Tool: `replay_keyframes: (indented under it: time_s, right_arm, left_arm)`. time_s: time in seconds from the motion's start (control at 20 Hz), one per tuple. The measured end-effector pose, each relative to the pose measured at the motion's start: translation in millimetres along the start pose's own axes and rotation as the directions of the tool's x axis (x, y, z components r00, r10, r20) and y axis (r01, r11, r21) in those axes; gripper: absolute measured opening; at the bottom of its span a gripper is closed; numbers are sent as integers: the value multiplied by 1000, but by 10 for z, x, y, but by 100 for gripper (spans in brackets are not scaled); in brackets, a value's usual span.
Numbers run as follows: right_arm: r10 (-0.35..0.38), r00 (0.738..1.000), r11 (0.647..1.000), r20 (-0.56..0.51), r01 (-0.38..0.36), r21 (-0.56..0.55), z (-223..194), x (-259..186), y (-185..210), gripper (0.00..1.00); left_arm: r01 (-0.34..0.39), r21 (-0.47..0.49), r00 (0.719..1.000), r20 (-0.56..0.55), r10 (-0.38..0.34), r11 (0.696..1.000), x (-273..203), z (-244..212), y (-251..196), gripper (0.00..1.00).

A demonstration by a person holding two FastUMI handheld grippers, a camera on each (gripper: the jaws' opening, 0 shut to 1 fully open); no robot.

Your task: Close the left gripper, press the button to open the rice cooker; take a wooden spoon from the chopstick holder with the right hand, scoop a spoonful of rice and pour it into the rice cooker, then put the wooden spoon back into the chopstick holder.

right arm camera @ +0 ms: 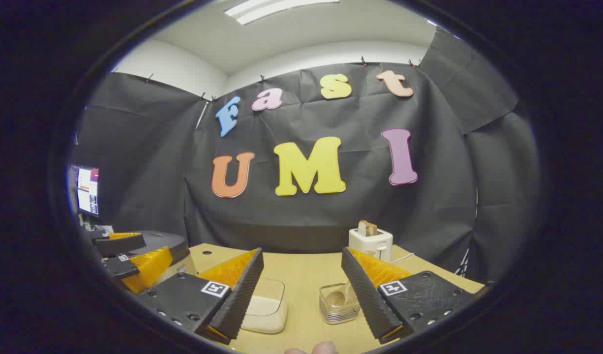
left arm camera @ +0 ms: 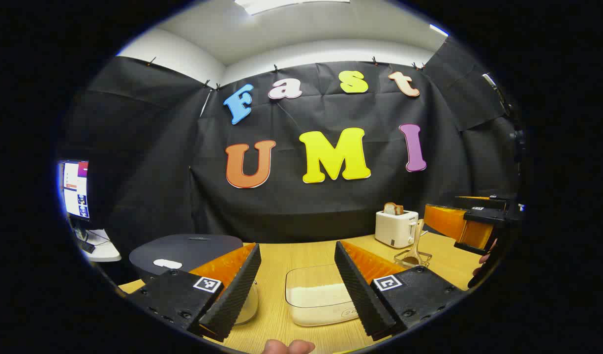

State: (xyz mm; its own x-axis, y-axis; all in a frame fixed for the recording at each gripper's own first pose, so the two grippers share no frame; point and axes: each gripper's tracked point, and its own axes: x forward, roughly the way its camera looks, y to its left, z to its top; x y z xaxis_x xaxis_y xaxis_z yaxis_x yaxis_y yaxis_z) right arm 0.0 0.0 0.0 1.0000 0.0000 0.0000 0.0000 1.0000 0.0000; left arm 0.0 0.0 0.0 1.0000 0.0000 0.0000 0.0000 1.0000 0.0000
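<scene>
While both grippers hover spread over the wooden table (left arm camera: 291,248) | left gripper (left arm camera: 296,290), right gripper (right arm camera: 301,295) | toaster (left arm camera: 396,228) against cloth | monitor (left arm camera: 76,188) far left.

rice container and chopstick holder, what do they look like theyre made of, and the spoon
Rice container: clear, glossy, likely plastic, since the white rice shows through its walls. Chopstick holder: also see-through with bright glints, glass or clear plastic; the look leaves it open. Wooden spoon: pale tan and matte, consistent with wood.
</scene>
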Motion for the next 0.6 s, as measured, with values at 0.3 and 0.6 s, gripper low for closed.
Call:
replay_keyframes:
  time_s: [0.3,0.6]
  right_arm:
    - [-1,1000,1000,-11,1,5,-49,8,-15,96]
    - [4,1000,1000,11,-4,-17,16,-24,16,95]
  left_arm:
    - [-22,3,1000,3,22,1000,-6,13,116,96]
    - [-31,2,1000,-3,31,1000,-9,12,160,96]
